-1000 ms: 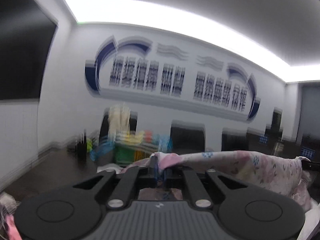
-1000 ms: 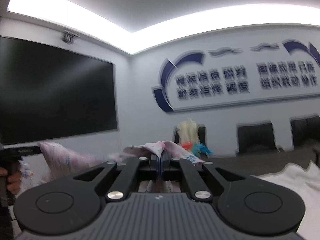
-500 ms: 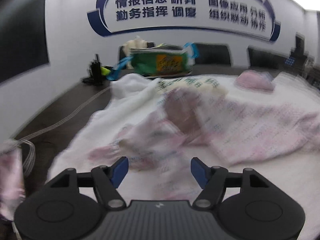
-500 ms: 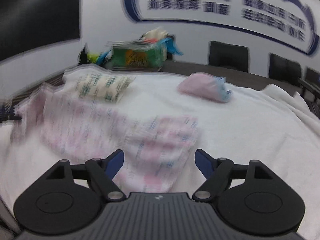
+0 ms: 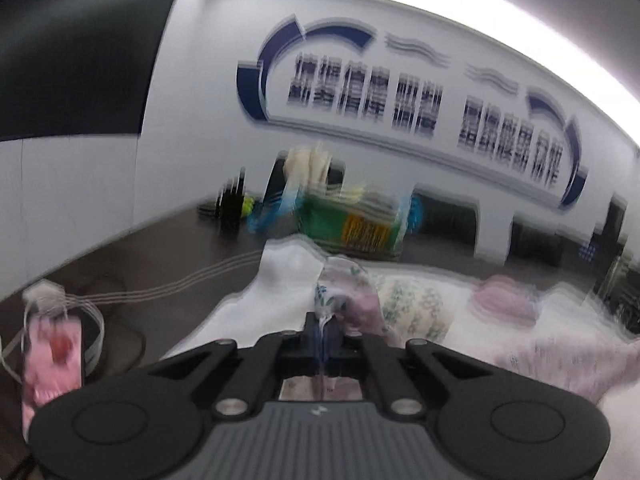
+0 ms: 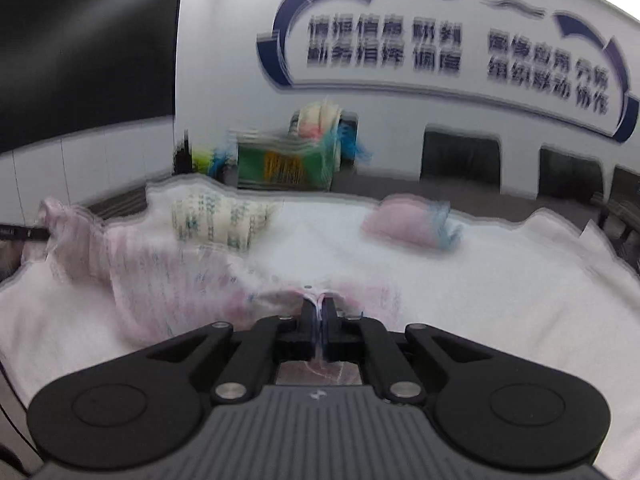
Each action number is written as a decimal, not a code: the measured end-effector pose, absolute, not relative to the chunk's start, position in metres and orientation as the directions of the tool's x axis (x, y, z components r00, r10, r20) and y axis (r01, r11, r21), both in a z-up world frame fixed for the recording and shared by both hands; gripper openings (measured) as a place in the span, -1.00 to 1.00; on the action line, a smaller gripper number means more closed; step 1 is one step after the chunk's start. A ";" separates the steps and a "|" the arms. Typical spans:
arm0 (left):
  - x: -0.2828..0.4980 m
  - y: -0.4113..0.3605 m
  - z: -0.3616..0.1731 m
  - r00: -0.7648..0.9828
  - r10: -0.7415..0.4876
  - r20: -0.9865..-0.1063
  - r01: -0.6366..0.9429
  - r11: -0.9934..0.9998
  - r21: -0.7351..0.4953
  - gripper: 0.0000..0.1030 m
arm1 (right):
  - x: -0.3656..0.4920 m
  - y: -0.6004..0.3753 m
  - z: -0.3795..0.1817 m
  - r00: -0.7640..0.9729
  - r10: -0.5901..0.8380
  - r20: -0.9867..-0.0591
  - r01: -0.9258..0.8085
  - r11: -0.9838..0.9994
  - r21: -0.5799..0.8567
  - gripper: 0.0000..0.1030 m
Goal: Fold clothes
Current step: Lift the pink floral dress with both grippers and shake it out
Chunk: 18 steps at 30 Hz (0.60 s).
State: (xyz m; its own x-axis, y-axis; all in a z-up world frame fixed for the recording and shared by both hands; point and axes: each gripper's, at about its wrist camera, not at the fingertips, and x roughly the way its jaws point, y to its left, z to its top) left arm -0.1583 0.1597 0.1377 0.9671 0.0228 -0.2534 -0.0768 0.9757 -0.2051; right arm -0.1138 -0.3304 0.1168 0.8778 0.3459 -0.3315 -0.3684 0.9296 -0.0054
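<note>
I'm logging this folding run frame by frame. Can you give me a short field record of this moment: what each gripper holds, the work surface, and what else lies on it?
left gripper: shut on the pink floral garment, lifted edge
right gripper: shut on the same garment, low near the surface
garment state: spread between both grippers, partly draped
surface: white towel over a dark table
other clothes: green-patterned folded piece; pink bundle
background: green bag
image quality: motion-blurred
</note>
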 end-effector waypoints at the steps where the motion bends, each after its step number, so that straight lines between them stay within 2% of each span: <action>1: -0.168 0.160 0.154 0.979 0.018 -0.203 -0.062 0.975 -0.212 -1.00 | -0.126 -0.337 0.132 0.887 0.359 -0.290 -0.375 0.927 0.000 -0.97; 4: -0.185 0.157 0.203 0.997 0.026 -0.067 -0.037 0.983 -0.178 -1.00 | -0.160 -0.353 0.178 0.905 0.392 -0.166 -0.399 0.917 -0.012 -0.97; 6: -0.183 0.156 0.237 1.000 0.012 -0.013 -0.014 0.988 -0.155 -1.00 | -0.173 -0.359 0.206 0.906 0.412 -0.099 -0.416 0.909 -0.024 -0.97; 9: -0.184 0.155 0.277 1.000 -0.017 0.014 0.018 0.991 -0.132 -1.00 | -0.183 -0.370 0.246 0.900 0.434 -0.021 -0.435 0.900 -0.011 -0.97; 12: -0.195 0.149 0.300 0.999 -0.019 0.046 0.023 0.996 -0.084 -1.00 | -0.181 -0.383 0.275 0.896 0.444 0.016 -0.445 0.895 0.027 -0.97; 18: -0.235 0.147 0.316 0.992 -0.010 0.125 0.017 0.998 -0.053 -0.99 | -0.187 -0.404 0.304 0.889 0.448 0.091 -0.453 0.891 0.041 -0.97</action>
